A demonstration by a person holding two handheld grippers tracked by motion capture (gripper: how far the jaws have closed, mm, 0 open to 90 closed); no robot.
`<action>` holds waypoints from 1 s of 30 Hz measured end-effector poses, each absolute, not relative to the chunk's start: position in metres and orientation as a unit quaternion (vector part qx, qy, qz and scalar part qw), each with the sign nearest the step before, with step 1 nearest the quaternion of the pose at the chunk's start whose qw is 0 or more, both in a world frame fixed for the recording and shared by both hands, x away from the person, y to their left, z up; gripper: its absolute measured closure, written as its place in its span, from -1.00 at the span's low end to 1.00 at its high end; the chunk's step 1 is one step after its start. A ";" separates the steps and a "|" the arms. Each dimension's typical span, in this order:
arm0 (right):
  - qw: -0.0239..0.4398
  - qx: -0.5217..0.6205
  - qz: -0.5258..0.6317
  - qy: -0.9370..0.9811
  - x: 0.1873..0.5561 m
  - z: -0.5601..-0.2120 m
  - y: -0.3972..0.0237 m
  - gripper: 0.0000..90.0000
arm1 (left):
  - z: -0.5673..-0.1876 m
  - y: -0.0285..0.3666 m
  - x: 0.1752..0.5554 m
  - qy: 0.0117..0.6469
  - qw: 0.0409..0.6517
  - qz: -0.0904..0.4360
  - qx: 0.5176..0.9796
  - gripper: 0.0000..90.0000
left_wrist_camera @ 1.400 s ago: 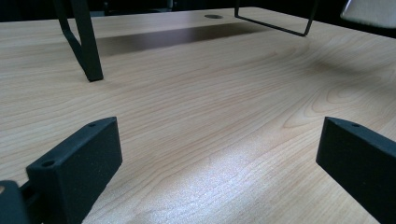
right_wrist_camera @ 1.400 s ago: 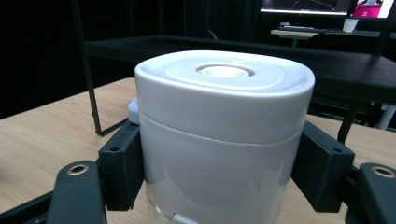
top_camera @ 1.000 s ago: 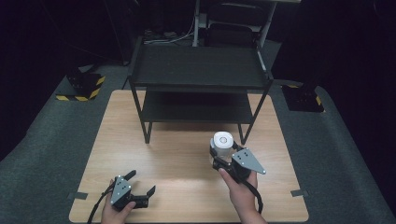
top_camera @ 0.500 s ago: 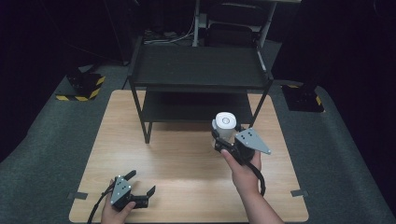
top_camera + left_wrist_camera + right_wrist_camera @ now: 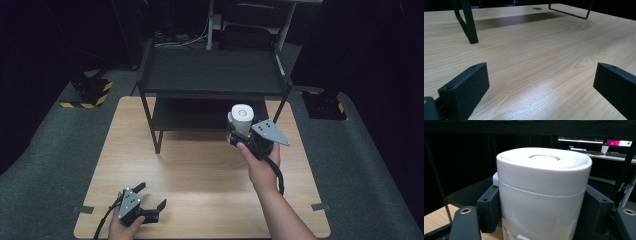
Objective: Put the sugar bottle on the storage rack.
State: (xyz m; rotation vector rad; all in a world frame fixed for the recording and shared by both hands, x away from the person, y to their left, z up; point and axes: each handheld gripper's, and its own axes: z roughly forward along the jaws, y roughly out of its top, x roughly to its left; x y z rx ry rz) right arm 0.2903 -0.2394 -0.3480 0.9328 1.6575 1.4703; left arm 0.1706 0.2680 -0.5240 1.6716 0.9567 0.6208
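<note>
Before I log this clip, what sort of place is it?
Probably a lab recording station: pale wooden table with a black two-tier metal shelf, black-and-yellow hazard-taped floor stands, lit computer monitors behind.

Table: rectangular light wood-grain tabletop [image 5: 200, 180], standing on grey carpeted floor [image 5: 55, 145].
Surface condition: bare pale wood with a glossy light patch in the left gripper view [image 5: 541, 97].
On table, far half: black metal two-tier shelf rack [image 5: 212, 75], legs planted directly on the wood; front left leg [image 5: 467, 25] upright.
Rack tiers: upper shelf flat and dark; lower shelf in shadow, contents not discernible.
On table, near left corner: left gripper [image 5: 145, 197] held low at the surface, contact not determinable.
Table edges: small grey tape tabs [image 5: 320, 206] at near left and near right.
</note>
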 end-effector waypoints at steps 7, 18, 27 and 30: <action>0.365 0.367 0.564 0.643 0.311 -0.346 -0.233 -0.37 | -0.524 0.269 0.171 0.400 0.531 0.259 0.701 -0.99; 0.366 0.378 0.565 0.635 0.335 -0.349 -0.226 -0.37 | -0.524 0.269 0.171 0.398 0.532 0.259 0.701 -0.99; 0.378 0.369 0.560 0.638 0.353 -0.354 -0.223 -0.37 | -0.524 0.270 0.172 0.396 0.531 0.258 0.703 -0.99; 0.378 0.372 0.562 0.635 0.358 -0.357 -0.224 -0.37 | -0.524 0.270 0.172 0.397 0.532 0.258 0.702 -0.99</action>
